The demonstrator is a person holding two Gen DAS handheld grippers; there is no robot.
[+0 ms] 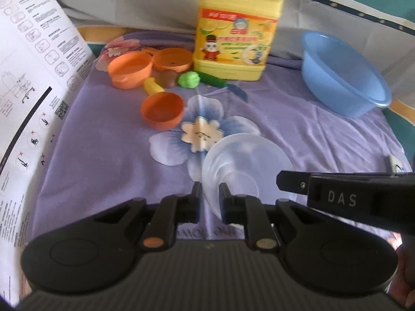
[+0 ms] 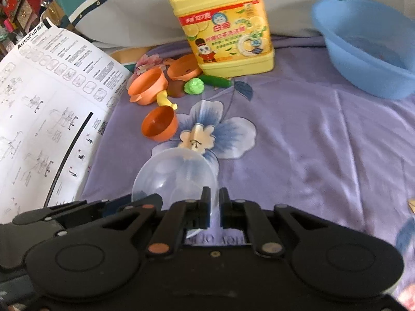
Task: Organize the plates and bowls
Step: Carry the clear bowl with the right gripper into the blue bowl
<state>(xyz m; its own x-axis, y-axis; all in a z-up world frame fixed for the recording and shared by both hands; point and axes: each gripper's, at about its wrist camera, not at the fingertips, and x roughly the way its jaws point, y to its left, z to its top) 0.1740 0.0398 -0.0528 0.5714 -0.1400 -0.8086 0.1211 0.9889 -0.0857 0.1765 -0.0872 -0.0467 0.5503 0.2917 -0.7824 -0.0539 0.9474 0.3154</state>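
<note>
Nearest, both tongs are clenched on the clear bowl: the left tongs [image 1: 209, 194] pinch its rim on one side, the right tongs [image 2: 214, 198] the opposite side. The clear bowl [image 1: 246, 163] sits near the bed's front edge, just in front of the printed flower; whether it is lifted off the sheet cannot be told.

Judging from this, the job is barely begun. Past the flower an orange cup [image 1: 162, 110] lies loose, and behind it two more orange bowls [image 1: 131, 70] crowd small toy food toward the back left. Nothing is stacked.

The blue basin [image 1: 345, 75] stands empty at the back right corner, well apart. The right half of the sheet [image 2: 311, 142] is open. The leaflet [image 1: 33, 77] walls the left edge, the yellow jug [image 1: 233, 31] the back.
</note>
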